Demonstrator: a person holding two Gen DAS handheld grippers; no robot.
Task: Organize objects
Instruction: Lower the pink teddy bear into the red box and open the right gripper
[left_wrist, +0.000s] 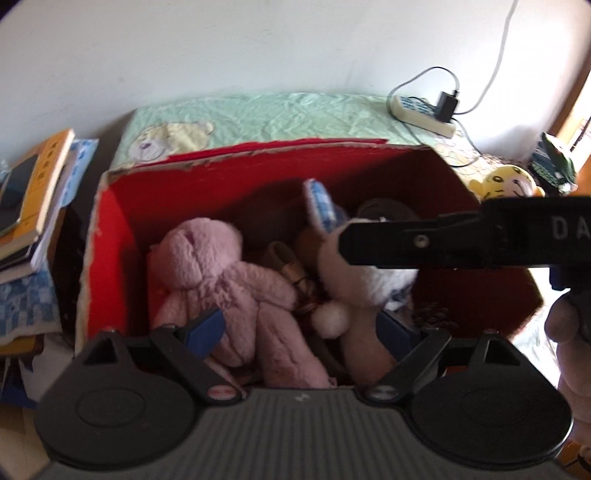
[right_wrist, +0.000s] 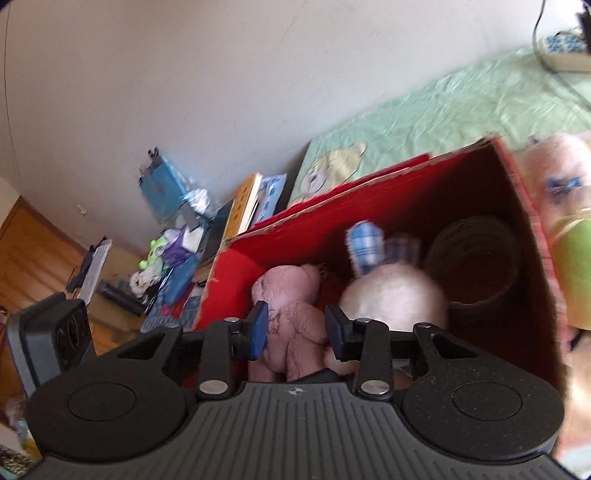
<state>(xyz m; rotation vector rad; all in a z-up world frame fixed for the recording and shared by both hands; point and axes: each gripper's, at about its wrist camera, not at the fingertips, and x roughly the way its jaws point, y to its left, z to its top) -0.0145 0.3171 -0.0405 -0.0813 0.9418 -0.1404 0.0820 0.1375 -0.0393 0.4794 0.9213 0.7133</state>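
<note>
Plush toys (left_wrist: 229, 280) crowd red box (left_wrist: 110, 221); left claw (left_wrist: 303, 328) wide, right claw (right_wrist: 297, 330) narrow, empty.

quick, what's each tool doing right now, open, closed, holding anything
Left tool: open wide over the pink bear in the red box, holding nothing.
Right tool: partly closed, framing the bear, contact unclear.
</note>
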